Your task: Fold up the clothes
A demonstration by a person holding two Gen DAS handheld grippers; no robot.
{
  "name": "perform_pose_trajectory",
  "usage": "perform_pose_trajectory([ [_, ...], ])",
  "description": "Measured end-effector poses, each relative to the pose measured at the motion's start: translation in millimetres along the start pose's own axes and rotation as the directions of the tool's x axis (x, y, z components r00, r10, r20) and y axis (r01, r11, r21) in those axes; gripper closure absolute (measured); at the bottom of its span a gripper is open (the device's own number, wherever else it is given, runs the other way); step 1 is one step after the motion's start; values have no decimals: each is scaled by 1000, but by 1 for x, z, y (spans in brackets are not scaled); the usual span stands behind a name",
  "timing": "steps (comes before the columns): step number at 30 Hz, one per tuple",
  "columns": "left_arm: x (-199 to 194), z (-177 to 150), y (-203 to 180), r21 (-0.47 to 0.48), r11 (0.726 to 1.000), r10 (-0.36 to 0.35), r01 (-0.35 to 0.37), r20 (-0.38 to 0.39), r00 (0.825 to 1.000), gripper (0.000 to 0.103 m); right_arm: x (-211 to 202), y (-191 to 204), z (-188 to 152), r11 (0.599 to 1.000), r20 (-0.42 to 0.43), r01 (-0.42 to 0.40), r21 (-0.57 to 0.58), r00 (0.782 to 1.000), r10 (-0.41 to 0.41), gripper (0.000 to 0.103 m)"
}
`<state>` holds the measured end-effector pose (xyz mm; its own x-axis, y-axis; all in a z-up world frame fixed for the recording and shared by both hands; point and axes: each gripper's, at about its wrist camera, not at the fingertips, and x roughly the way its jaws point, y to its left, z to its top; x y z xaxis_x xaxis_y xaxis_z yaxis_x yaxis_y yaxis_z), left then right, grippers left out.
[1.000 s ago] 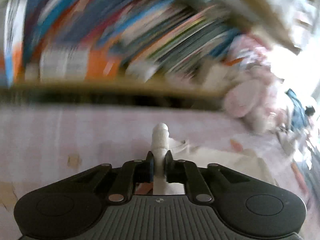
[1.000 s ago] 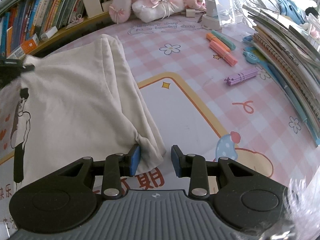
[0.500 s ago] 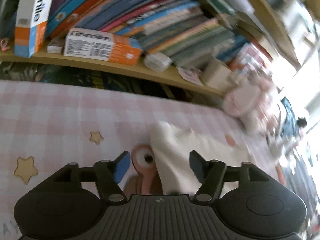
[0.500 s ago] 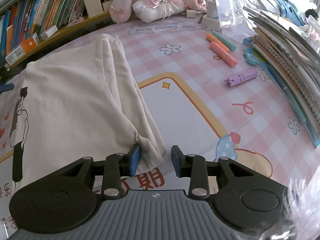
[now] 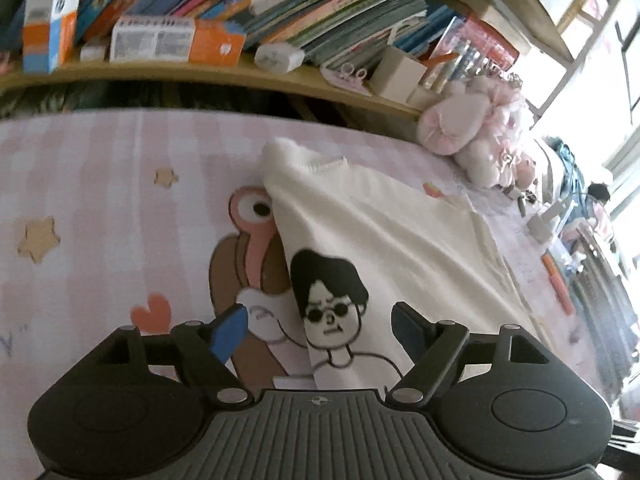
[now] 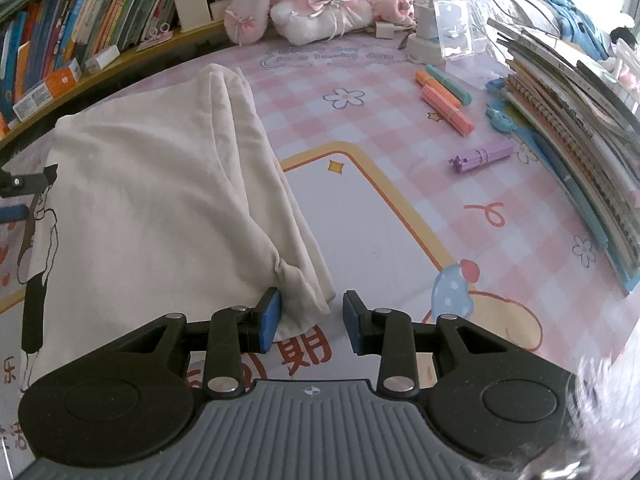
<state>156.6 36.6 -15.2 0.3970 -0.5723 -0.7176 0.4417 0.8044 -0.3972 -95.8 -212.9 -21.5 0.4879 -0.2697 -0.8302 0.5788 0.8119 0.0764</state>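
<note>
Clothing to be folded is seen as one cream T-shirt (image 6: pixel 152 200), laid on a pink checked mat (image 6: pixel 360 128) and already doubled over, with its folded edge running from about 11 o'clock down to 6 o'clock in the right wrist view. A black-and-white cartoon figure (image 5: pixel 330 300) is printed on it.

In the left wrist view the left gripper (image 5: pixel 320 326) is held with its jaws wide apart; they have just been opening. The printed part of the shirt lies between them, but neither pad is pressed on the cloth: the blue left pad (image 5: pixel 230 332) stands clear of the shirt at 9 o'clock of the print, over the mat's brown and pink drawing, and the right finger at 3 o'clock is seen over the cream cloth, whether touching it cannot be told.

In the right wrist view the right gripper (image 6: pixel 312 318) is held with its jaws partly open. The bunched lower corner of the shirt (image 6: pixel 300 292) is placed at the inner face of the left blue pad (image 6: pixel 270 320), touching or just beside it. The right pad (image 6: pixel 352 322) stands apart from the cloth, with bare mat and red printed characters between. Nothing is clamped.

Bookshelves (image 5: pixel 240 12) are seen at 12 o'clock of the shirt, plush toys (image 6: pixel 320 4) at 1 o'clock, and coloured stick bundles (image 6: pixel 444 100) at 2 o'clock, well apart.
</note>
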Motion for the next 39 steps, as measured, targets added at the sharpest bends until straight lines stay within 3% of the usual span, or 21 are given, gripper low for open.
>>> perform_pose_trajectory([
  [12, -17, -26, 7, -30, 999, -32, 33, 7, 999, 23, -1, 6, 0, 999, -11, 22, -24, 1000, -23, 71],
  [22, -30, -45, 7, -57, 998, -27, 29, 36, 999, 23, 0, -3, 2, 999, -24, -34, -10, 999, 33, 70],
  [39, -40, -75, -30, -106, 983, 156, -151, 43, 987, 23, 2, -17, 4, 964, -46, -183, -191, 983, 178, 66],
])
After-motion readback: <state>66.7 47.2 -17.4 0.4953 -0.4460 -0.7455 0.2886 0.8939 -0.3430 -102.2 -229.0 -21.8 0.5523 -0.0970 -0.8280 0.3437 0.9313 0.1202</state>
